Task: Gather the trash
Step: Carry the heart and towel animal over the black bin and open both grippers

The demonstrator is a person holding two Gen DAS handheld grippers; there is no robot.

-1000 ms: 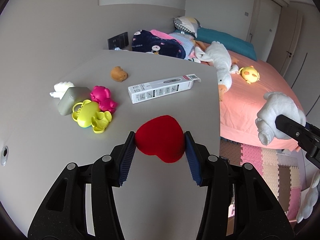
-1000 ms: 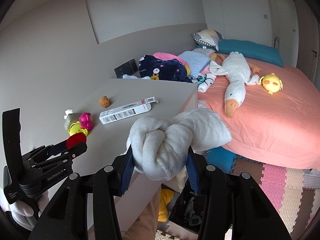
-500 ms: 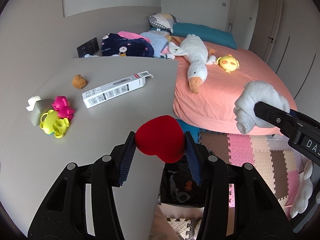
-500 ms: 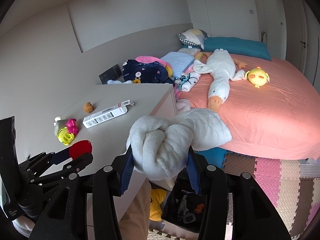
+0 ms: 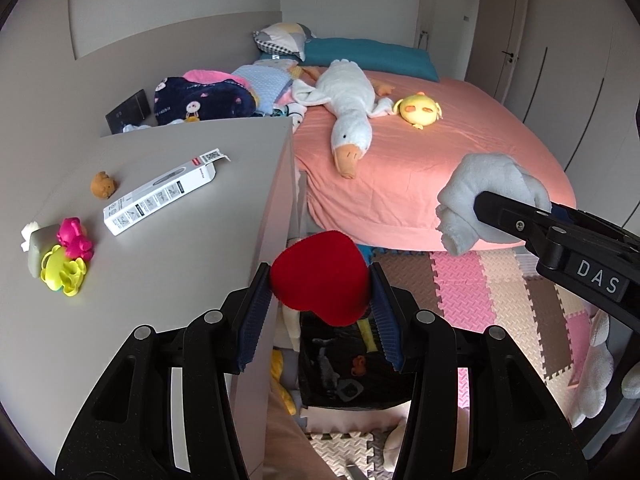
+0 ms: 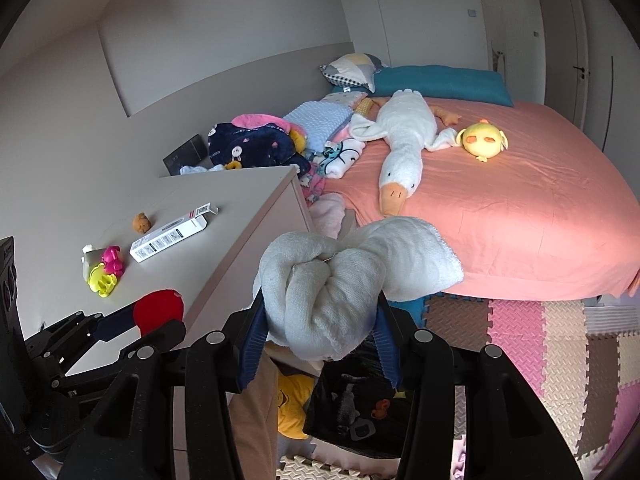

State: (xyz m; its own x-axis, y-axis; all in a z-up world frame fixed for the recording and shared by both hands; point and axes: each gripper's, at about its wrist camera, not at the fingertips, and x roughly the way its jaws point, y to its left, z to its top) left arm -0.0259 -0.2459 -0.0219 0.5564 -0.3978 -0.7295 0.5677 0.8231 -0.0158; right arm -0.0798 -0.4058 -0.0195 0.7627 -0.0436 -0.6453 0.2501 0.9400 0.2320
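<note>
In the left wrist view, the left gripper (image 5: 320, 280) is sitting in the lower centre of the frame and is clamping a red heart-shaped plush (image 5: 320, 276) between its two blue pads. The jaws are standing only partly apart, just as wide as the plush, and both pads are pressing on its sides. The plush is hanging past the right edge of the grey table top (image 5: 168, 240), above a black bag (image 5: 348, 368) that is showing on the floor below it, at the lower centre of the frame.

In the right wrist view, the right gripper (image 6: 320, 316) is filling the bottom centre and is gripping a white rolled towel (image 6: 332, 280). Its pads are pressing on the lower part of the roll, while a loose end is spreading toward the right. The same bag (image 6: 352, 404) is lying under the towel, beside a yellow plush (image 6: 292, 408).

At the left side of both frames, the table is carrying a white box (image 5: 160, 196), a small brown toy (image 5: 103, 185) and some pink and yellow plastic toys (image 5: 66, 256). In the upper right part, a white goose plush (image 6: 404, 140) and a yellow chick plush (image 6: 482, 138) are lying on the pink bed (image 6: 520, 208). The floor at the lower right is covered with coloured foam mats (image 6: 560, 344).
</note>
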